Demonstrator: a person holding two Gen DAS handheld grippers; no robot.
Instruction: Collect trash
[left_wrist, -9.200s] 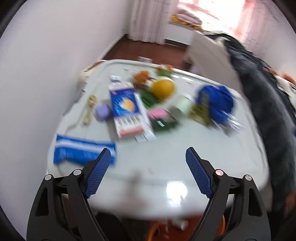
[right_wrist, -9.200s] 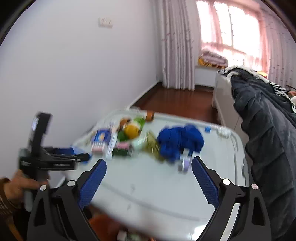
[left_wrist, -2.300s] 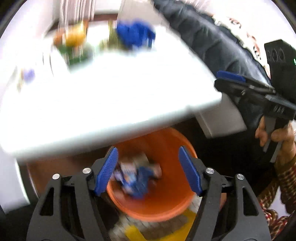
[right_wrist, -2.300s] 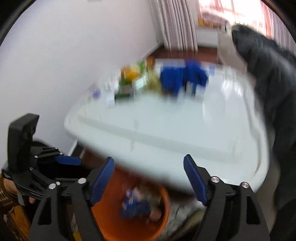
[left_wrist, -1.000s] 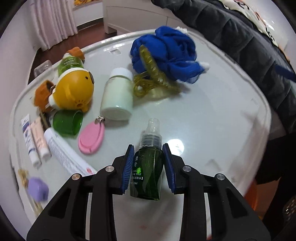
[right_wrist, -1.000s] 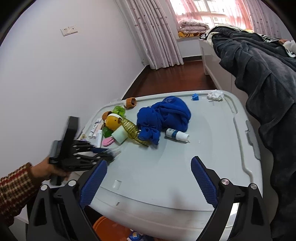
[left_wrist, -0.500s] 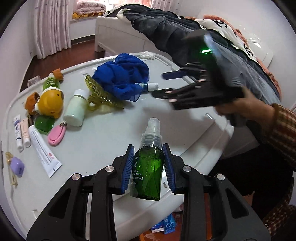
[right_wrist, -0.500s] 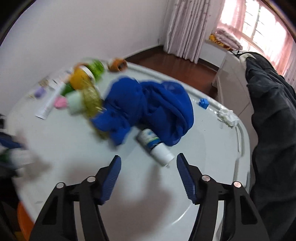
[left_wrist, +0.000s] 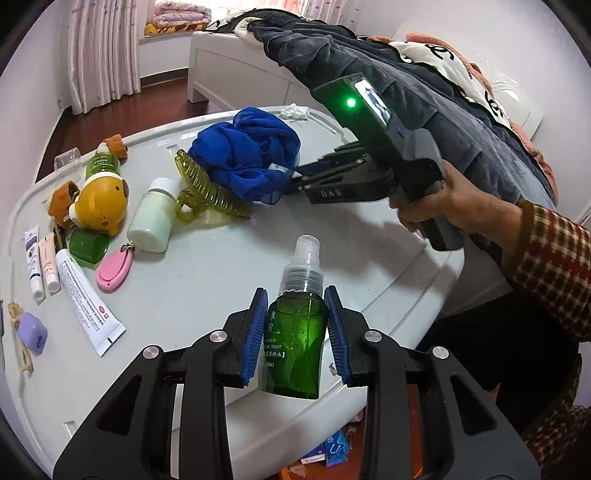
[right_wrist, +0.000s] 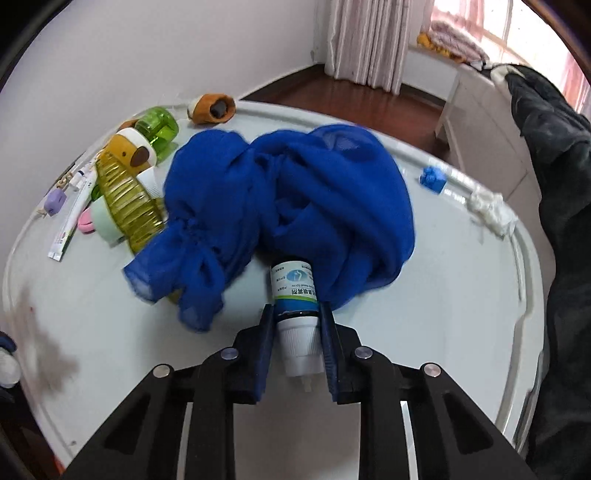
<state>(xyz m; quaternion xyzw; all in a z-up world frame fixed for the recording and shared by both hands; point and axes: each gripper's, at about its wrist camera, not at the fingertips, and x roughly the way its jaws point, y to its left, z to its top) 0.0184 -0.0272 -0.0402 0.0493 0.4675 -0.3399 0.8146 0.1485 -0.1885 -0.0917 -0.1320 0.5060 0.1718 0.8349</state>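
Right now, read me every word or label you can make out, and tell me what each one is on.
"toner": green spray bottle, held in the left tongs; its other print is too small.
"DAS": right tongs.
Small blue-and-white bottle, white tube: print too small to read.

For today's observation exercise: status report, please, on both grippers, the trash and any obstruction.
Left gripper shut on green spray bottle. Right gripper, jaws just closing, shut on white-capped bottle. Blue cloth drapes over that bottle's far end.

Both wrist views look steeply down at the white table (left_wrist: 207, 280): the left from its near edge, the right close above the blue cloth (right_wrist: 295, 206), which both share.
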